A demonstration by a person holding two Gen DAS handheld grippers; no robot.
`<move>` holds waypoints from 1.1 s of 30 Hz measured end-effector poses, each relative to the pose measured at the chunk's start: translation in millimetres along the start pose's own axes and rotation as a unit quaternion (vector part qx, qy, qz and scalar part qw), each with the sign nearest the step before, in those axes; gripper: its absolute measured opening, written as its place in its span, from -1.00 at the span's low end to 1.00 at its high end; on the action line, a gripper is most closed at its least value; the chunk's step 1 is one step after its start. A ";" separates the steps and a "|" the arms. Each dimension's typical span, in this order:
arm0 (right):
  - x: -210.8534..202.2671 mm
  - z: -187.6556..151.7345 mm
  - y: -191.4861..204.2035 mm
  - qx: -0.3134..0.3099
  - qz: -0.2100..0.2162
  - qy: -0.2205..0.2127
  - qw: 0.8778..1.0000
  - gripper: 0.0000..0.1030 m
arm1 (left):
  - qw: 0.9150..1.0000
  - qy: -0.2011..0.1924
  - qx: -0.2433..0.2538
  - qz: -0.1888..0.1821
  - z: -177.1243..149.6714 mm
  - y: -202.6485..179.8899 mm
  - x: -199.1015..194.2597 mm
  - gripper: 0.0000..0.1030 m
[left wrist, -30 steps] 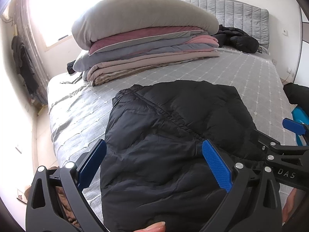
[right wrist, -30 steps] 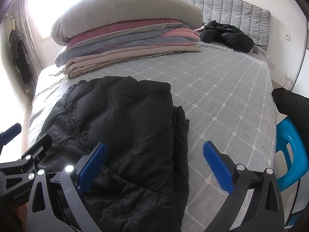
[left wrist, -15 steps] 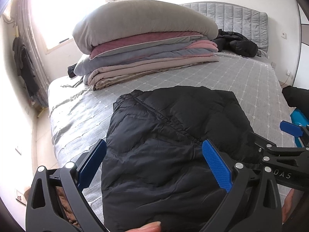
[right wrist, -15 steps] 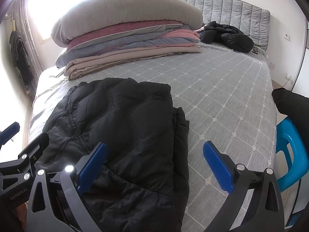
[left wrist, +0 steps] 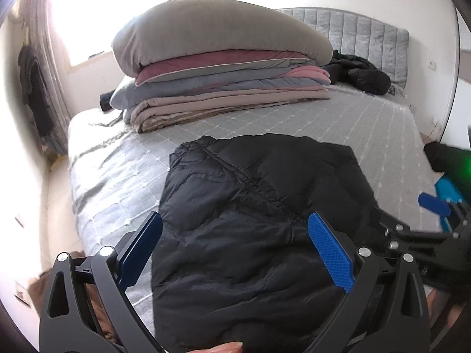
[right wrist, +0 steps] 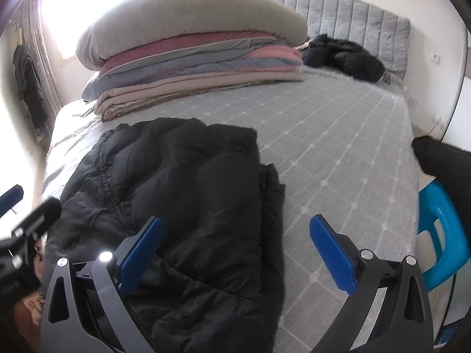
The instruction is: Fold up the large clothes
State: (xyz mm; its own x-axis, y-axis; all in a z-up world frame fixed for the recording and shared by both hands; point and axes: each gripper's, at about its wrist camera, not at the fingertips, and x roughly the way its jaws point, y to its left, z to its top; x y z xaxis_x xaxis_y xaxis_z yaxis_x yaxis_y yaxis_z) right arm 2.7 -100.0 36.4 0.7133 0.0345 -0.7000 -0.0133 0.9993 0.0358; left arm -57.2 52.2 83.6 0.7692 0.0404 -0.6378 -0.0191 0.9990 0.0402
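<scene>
Left wrist view: left gripper (left wrist: 234, 250) jaws wide apart, nothing between them, hovering over the near end of the black puffer jacket (left wrist: 259, 220). Jacket lies on the bed (left wrist: 368, 126) toward its near edge, partly folded, long axis running from the near edge out toward the middle of the bed, zip seam slanting from far left to near right. Jacket fills the gap between the jaws, so it sits dead ahead and below. Right gripper (left wrist: 435, 206) shows at the right edge of this view, blurred, beside the jacket's right side

Right wrist view: right gripper (right wrist: 235, 250) jaws also wide apart and empty. Here the jacket (right wrist: 182, 194) lies left of centre; left pad is over it, right pad is over bare bedspread (right wrist: 338, 135). Jacket's right edge runs between the jaws

Judgement: next fold likely takes the near end; left gripper is better centred on it, right covers the right edge

Only the right view shows the doubled layer along the jacket's right edge (right wrist: 272, 182) and the blue chair (right wrist: 441, 235) off the bed's right side. Both show the stacked bedding (left wrist: 223, 67) at the far left corner
</scene>
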 end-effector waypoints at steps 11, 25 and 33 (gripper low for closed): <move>-15.7 -21.0 -10.6 0.010 0.011 0.015 1.000 0.86 | 0.995 0.022 -0.095 0.013 -1.5 23.4 36.7 0.85; -17.4 -30.0 -17.2 0.030 0.020 0.023 0.999 0.86 | 0.994 0.046 -0.102 0.012 -1.9 14.8 57.6 0.85; -15.4 -31.8 -18.2 0.034 0.014 0.023 0.999 0.86 | 0.994 0.049 -0.100 0.011 -2.8 9.8 57.9 0.85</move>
State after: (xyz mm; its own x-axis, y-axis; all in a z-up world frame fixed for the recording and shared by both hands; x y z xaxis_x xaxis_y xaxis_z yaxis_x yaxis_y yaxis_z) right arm -30.3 -118.3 23.9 0.6806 0.0649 -0.7298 0.0156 0.9946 0.1030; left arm -14.7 64.4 44.9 0.7011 0.0540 -0.7110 -0.1688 0.9813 -0.0919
